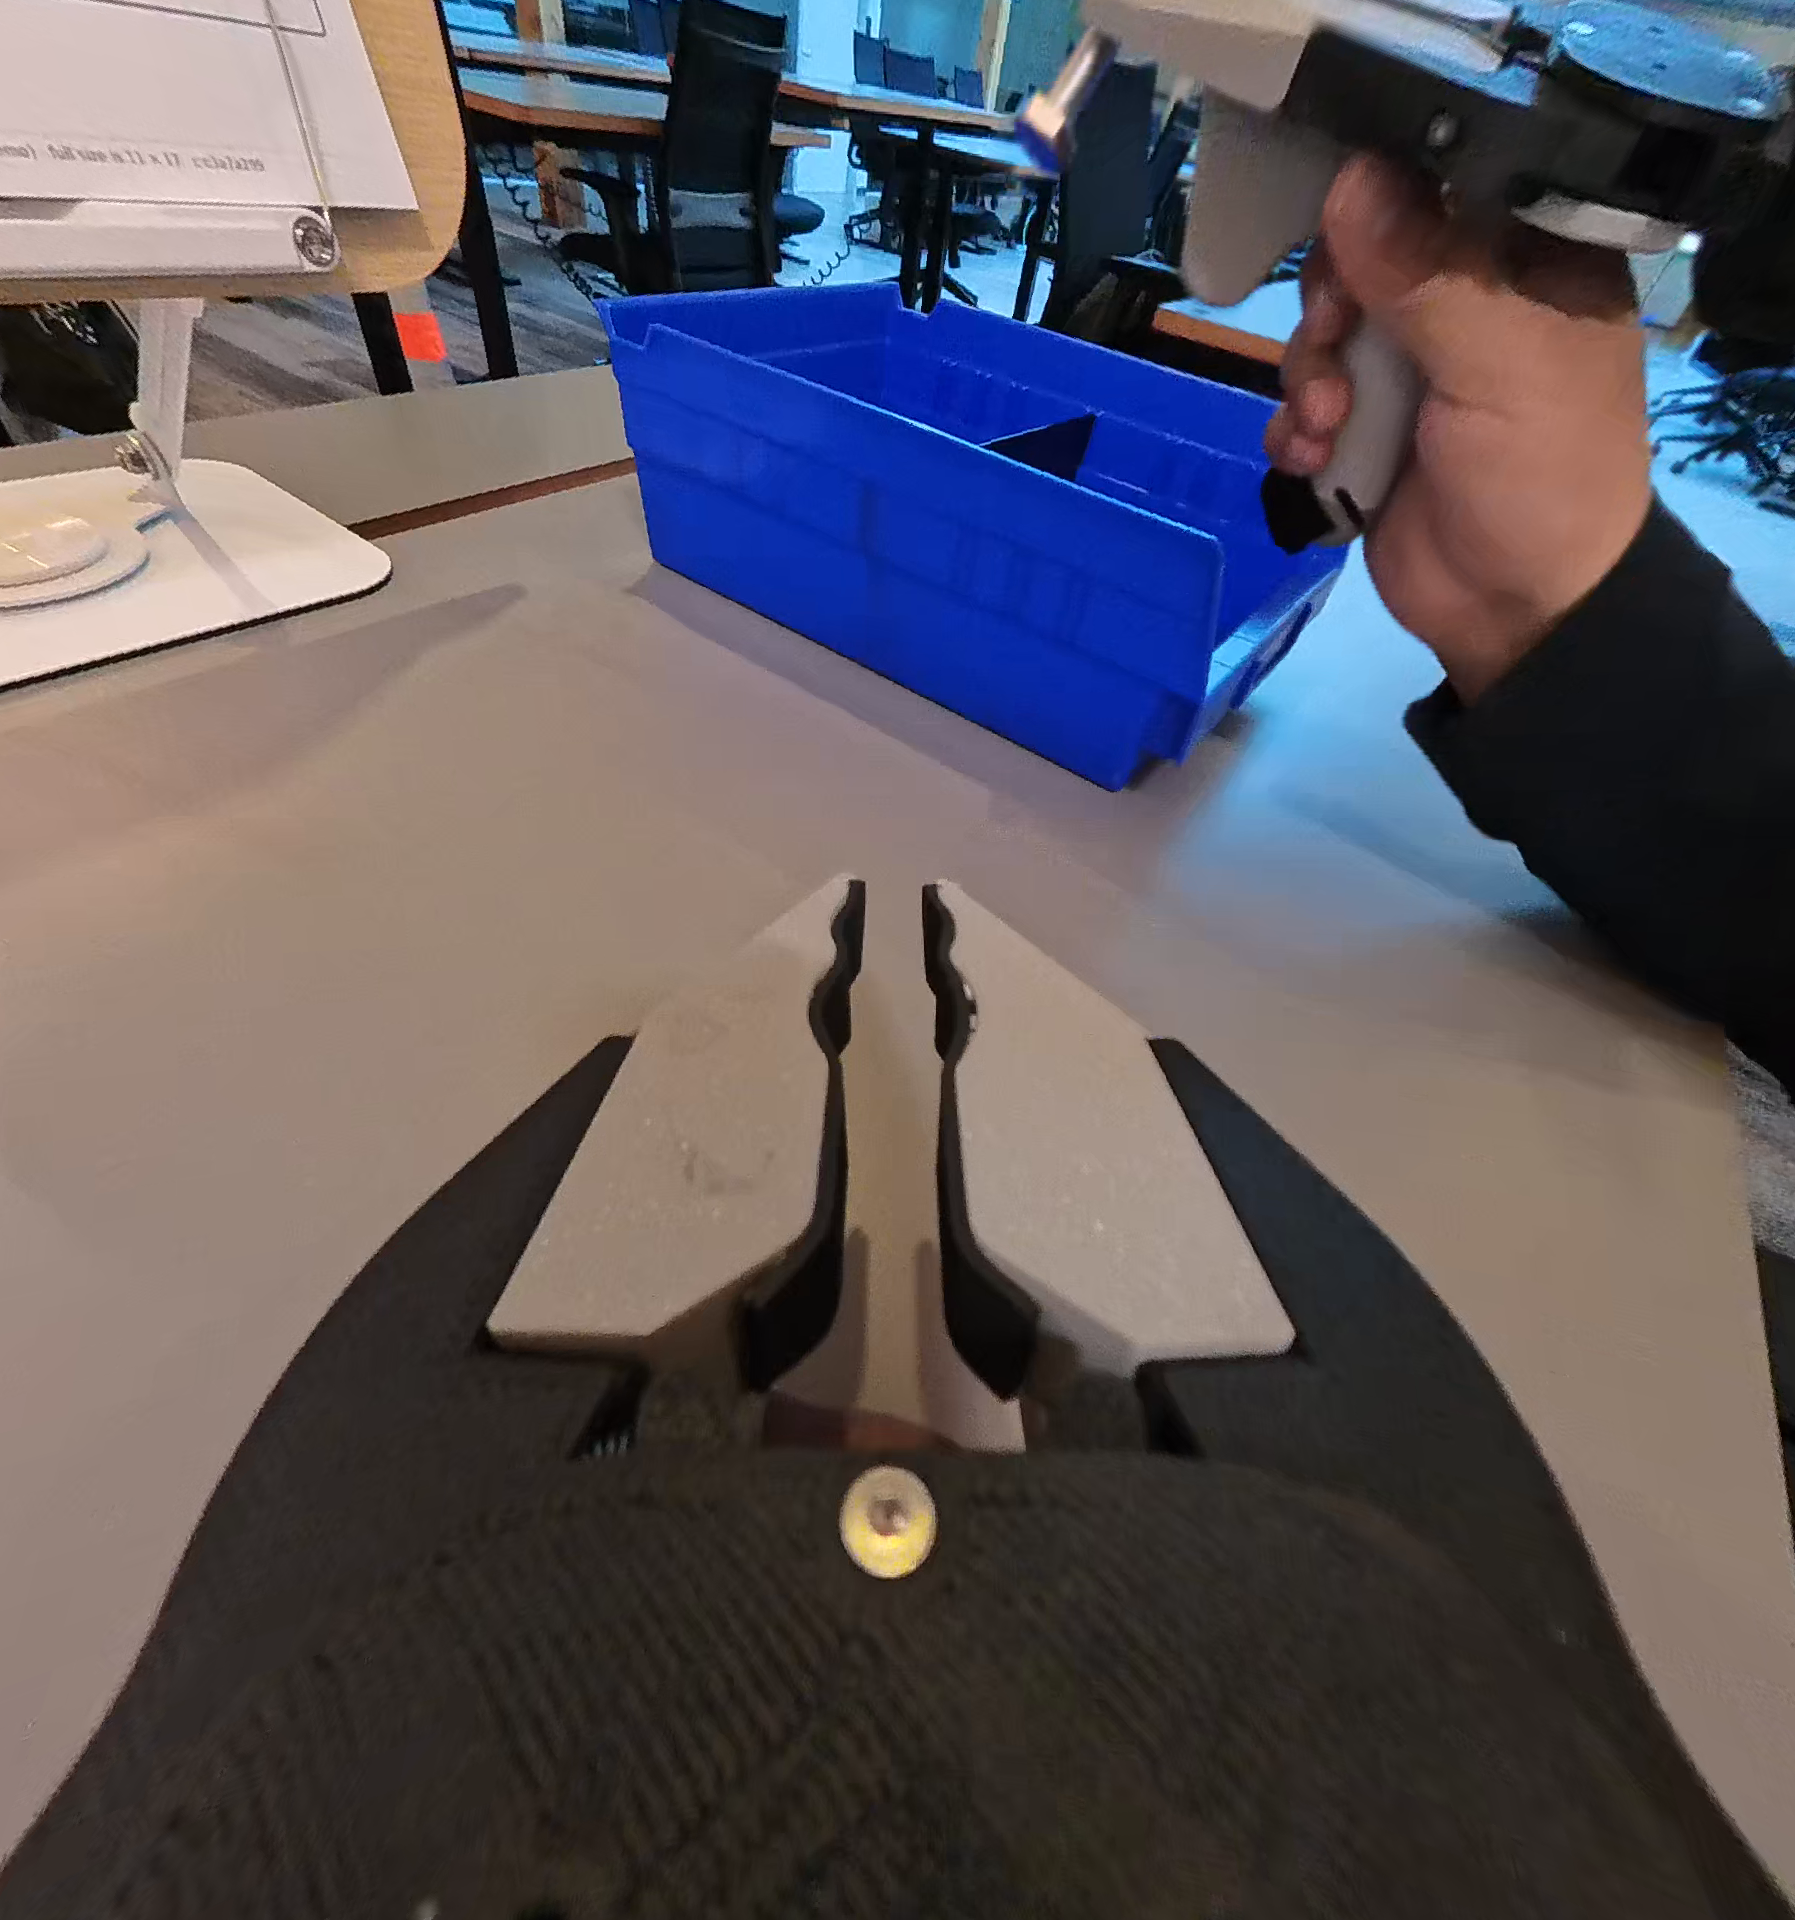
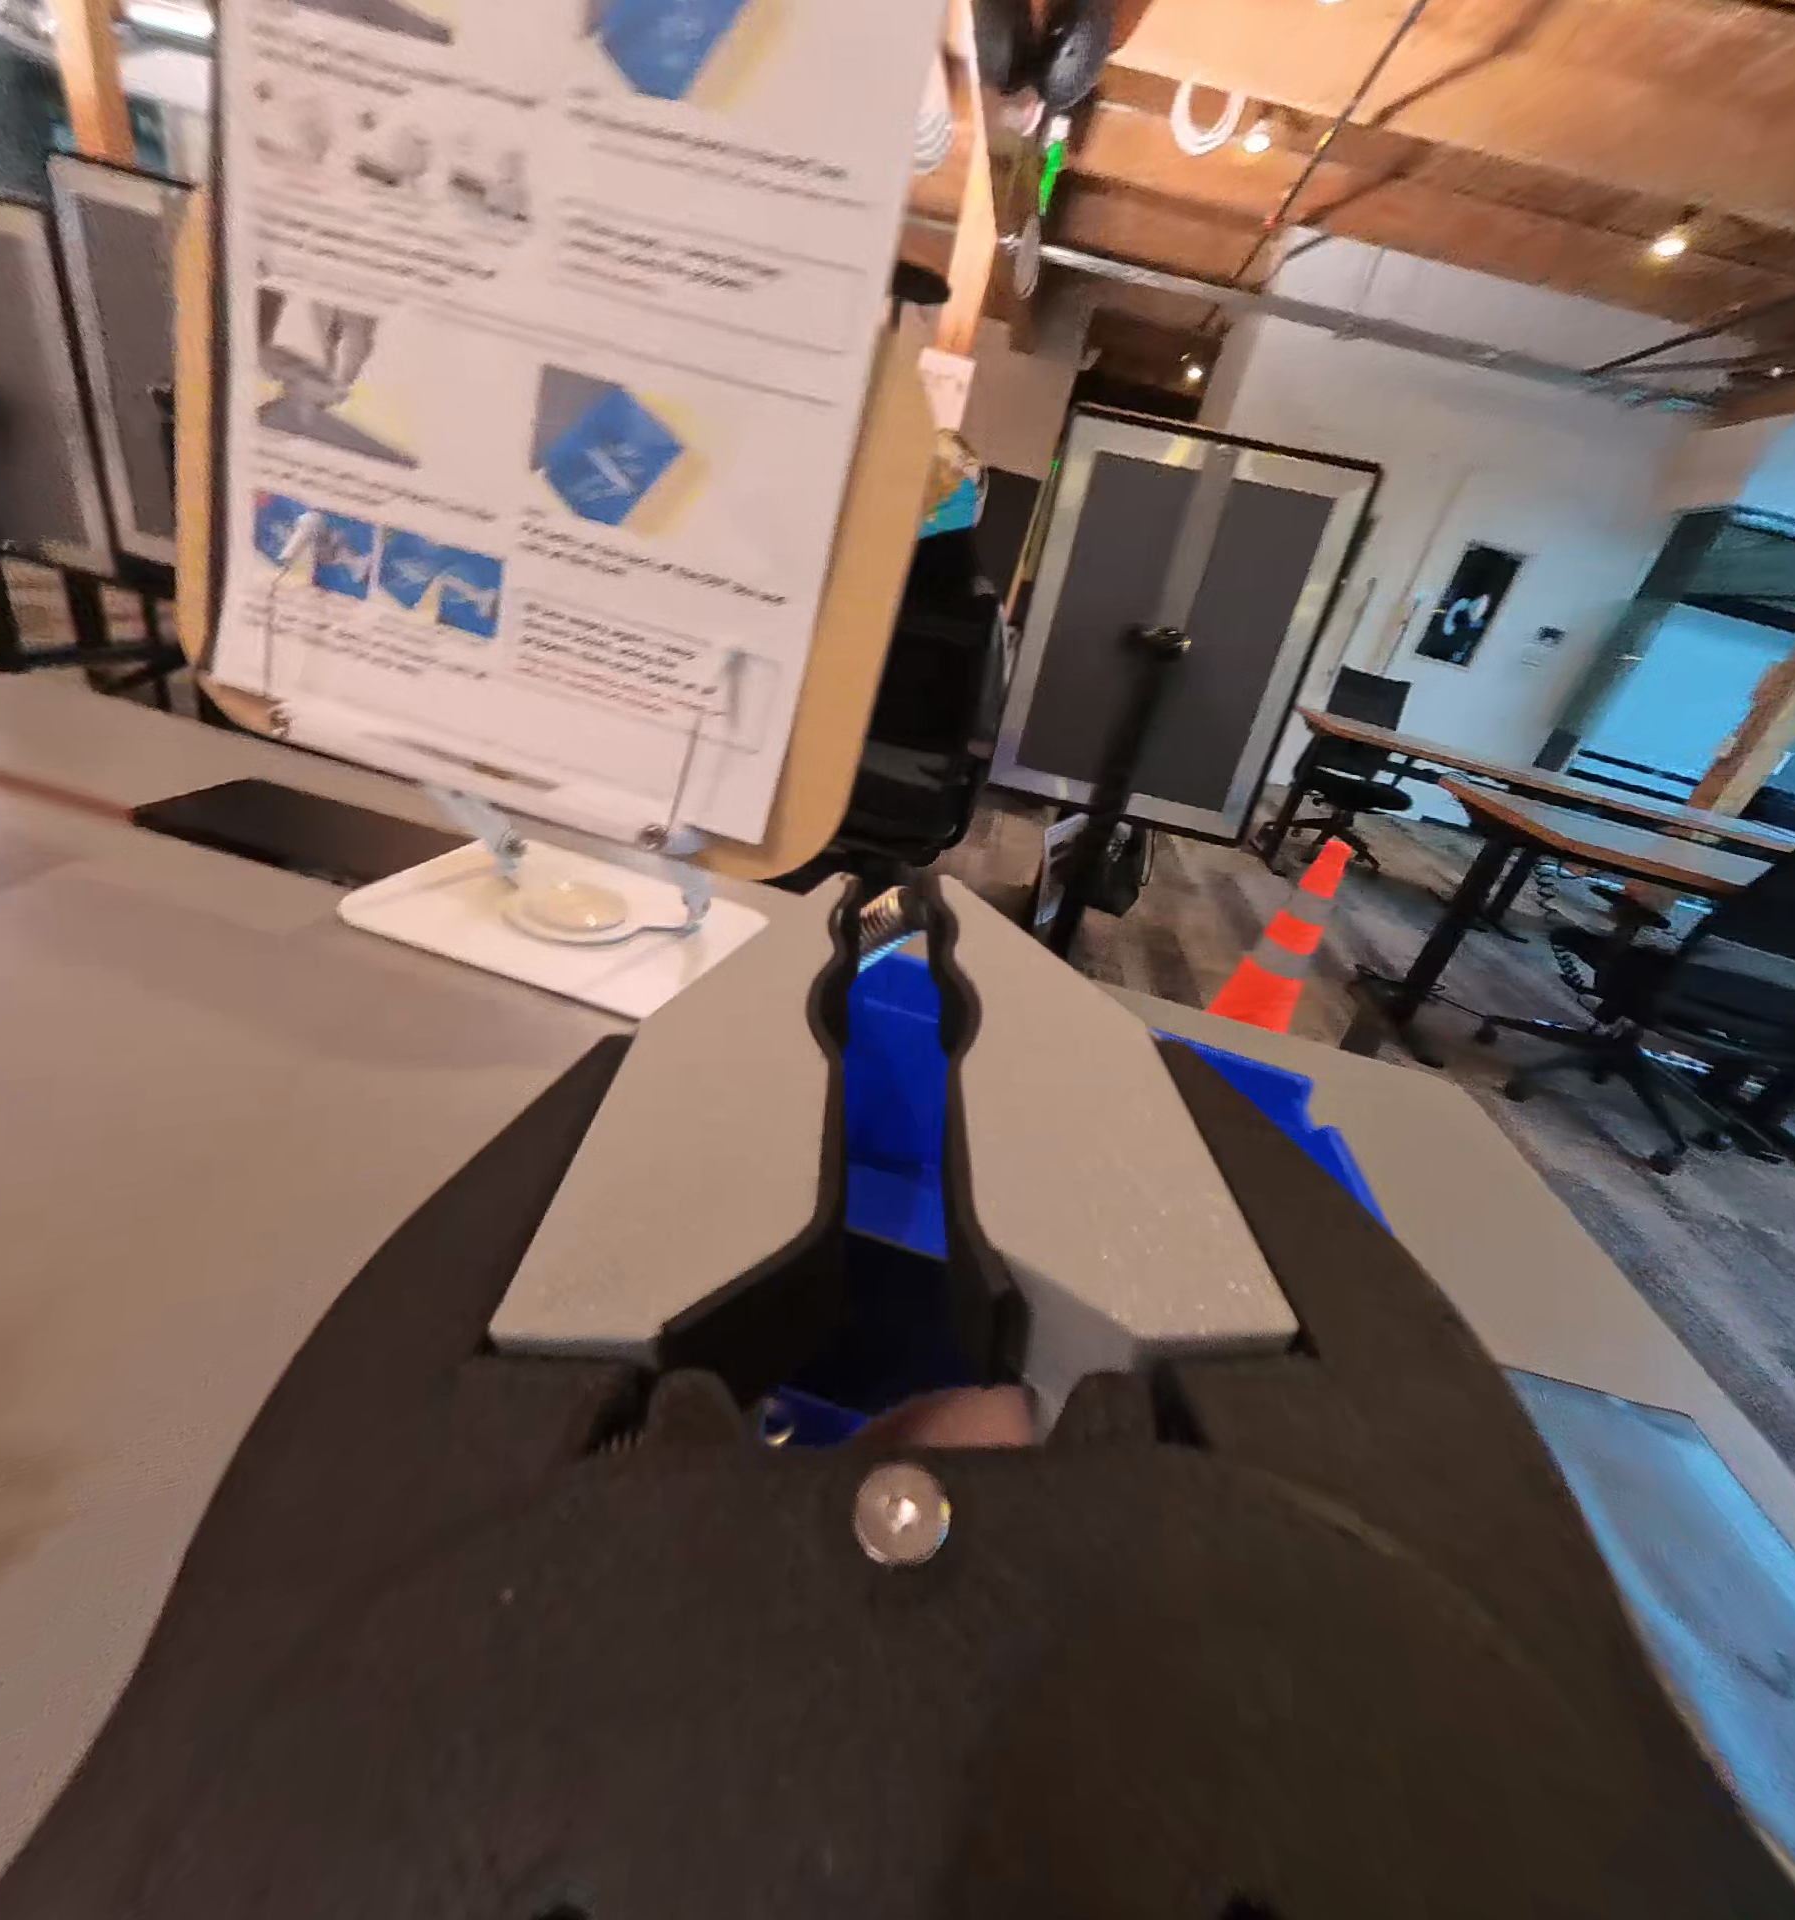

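Left claw (image 1: 891, 896) low over bare counter (image 1: 353, 935), nearly closed, empty.
Right claw (image 2: 891, 914) pinching small metal spring (image 2: 888, 916) above blue bin (image 1: 924, 520); shallow tip grip, could slip out mid-air.

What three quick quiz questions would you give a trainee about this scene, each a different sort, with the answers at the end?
1. True or false: the left tongs grip an object.
2. What do the right tongs pinch at their tips? A: an orange cone. B: a small metal spring. C: a sheet of paper.
3. Fill in: the bin standing on the grey table is coloured ___.

Key: 1 false, there is only a narrow bare gap between them; 2 B; 3 blue.
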The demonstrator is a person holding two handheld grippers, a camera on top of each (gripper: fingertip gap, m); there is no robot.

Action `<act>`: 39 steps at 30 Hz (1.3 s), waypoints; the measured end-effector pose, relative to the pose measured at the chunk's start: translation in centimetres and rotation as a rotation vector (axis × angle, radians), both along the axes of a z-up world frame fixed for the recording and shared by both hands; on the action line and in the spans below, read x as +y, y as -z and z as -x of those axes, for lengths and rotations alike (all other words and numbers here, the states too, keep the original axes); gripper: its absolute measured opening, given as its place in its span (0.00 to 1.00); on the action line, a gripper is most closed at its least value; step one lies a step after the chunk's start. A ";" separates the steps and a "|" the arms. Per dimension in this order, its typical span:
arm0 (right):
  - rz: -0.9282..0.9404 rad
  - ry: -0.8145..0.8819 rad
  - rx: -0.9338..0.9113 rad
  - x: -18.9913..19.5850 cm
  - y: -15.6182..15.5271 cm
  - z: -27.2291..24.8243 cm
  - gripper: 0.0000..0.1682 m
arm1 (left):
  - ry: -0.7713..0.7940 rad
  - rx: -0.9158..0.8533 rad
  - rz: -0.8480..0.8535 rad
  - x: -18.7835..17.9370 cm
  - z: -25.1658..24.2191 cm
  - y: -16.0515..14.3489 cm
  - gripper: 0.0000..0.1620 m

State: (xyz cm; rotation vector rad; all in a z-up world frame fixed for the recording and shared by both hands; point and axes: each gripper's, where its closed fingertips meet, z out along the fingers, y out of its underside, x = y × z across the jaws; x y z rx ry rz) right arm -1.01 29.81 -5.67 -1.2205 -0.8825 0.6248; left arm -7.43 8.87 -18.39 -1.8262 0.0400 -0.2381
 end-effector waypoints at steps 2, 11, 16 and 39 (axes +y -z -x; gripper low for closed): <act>0.004 0.026 0.073 1.6 -0.9 -1.1 0.05 | -0.002 -0.002 0.006 0.1 0.1 0.2 0.05; 0.233 0.223 -0.215 9.9 6.6 0.2 0.20 | -0.007 0.002 0.032 0.3 0.2 0.9 0.05; 0.116 0.120 0.051 7.2 1.1 -1.1 0.15 | -0.007 -0.003 0.026 0.2 0.3 0.7 0.05; -0.080 -0.348 -0.077 -10.5 2.3 4.8 0.18 | 0.088 0.111 0.237 -0.6 -1.6 4.3 0.13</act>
